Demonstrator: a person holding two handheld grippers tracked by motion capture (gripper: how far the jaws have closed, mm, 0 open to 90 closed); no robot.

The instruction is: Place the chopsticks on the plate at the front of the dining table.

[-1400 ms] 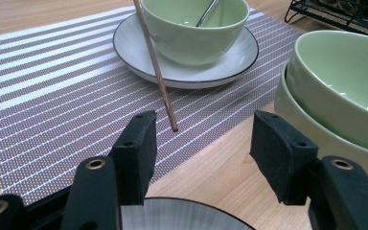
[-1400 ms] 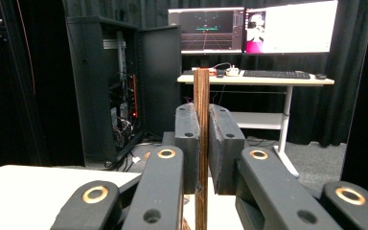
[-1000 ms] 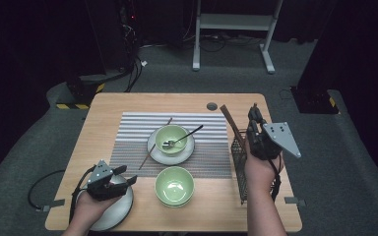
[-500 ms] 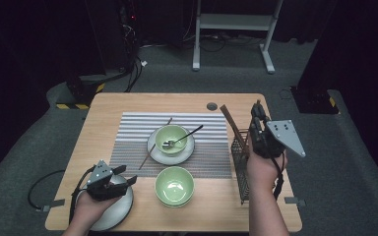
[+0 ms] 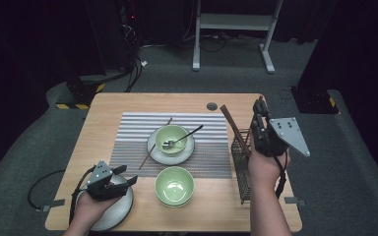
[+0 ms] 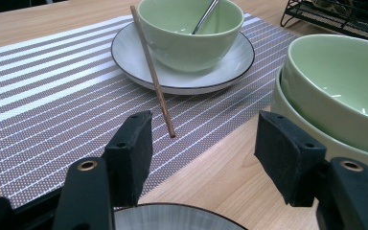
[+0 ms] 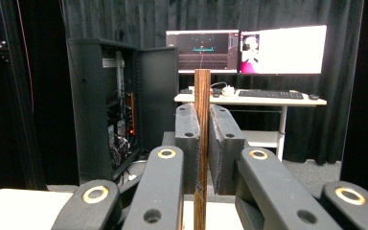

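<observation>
Claw Clearance and Occlusion

Right claw [image 5: 259, 109] is clamped on a chopstick [image 7: 201, 143] above the wire rack [image 5: 241, 167], near the counter's [image 5: 128, 103] right edge. Left claw [image 6: 203, 158] stands open and empty over a plate [image 5: 120, 211] at the near-left corner; bare wood lies ahead of it. The plate's rim is cut off below. A second chopstick [image 6: 152, 72] leans on the saucer [image 6: 124, 52].

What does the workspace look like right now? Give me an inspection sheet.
Surface: wooden table with striped placemat.
Job's things: chopstick clamped upright in right claw; wire rack beside it.
Clutter: green bowl with spoon on plate; second chopstick leaning on that plate; stacked green bowls; grey plate.
Grippers: left claw open over the grey plate.
Cables: one trails left.
Surroundings: monitors, desk.
</observation>
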